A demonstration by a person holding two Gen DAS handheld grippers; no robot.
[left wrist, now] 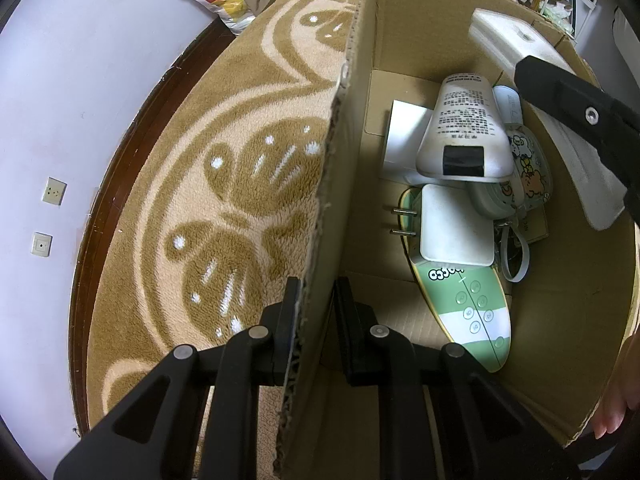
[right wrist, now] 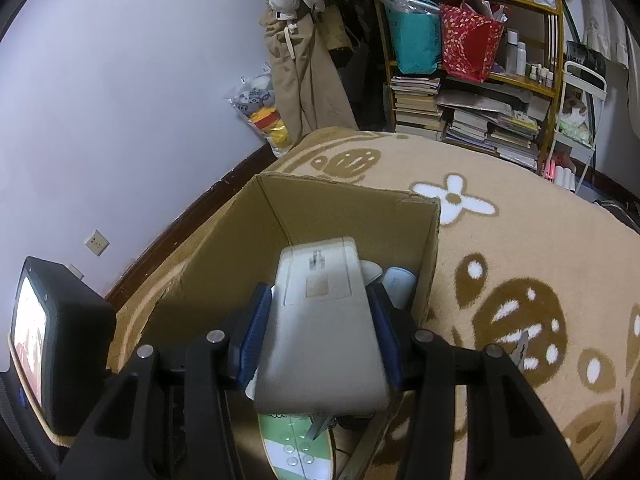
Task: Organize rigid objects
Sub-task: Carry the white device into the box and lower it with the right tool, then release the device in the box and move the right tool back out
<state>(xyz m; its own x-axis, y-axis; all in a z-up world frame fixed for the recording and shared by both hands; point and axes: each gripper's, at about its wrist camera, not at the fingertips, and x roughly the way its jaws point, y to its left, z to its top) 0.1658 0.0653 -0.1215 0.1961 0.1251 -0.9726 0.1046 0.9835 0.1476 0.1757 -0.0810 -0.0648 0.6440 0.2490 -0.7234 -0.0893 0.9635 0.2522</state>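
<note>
On the rug: cardboard box [left wrist: 400, 20], open-topped
Left gripper [left wrist: 316, 292]: clamped on box wall at 6 o'clock
Right gripper [right wrist: 318, 320]: gripping white device [right wrist: 320, 320] above box
Box floor: charger [left wrist: 456, 228], green board [left wrist: 468, 312]

Dim indoor light, fisheye-bent edges, dark vignette, slight blur

Left wrist looks steeply down, right wrist slants down; both share the cardboard box [left wrist: 404, 12]
</note>
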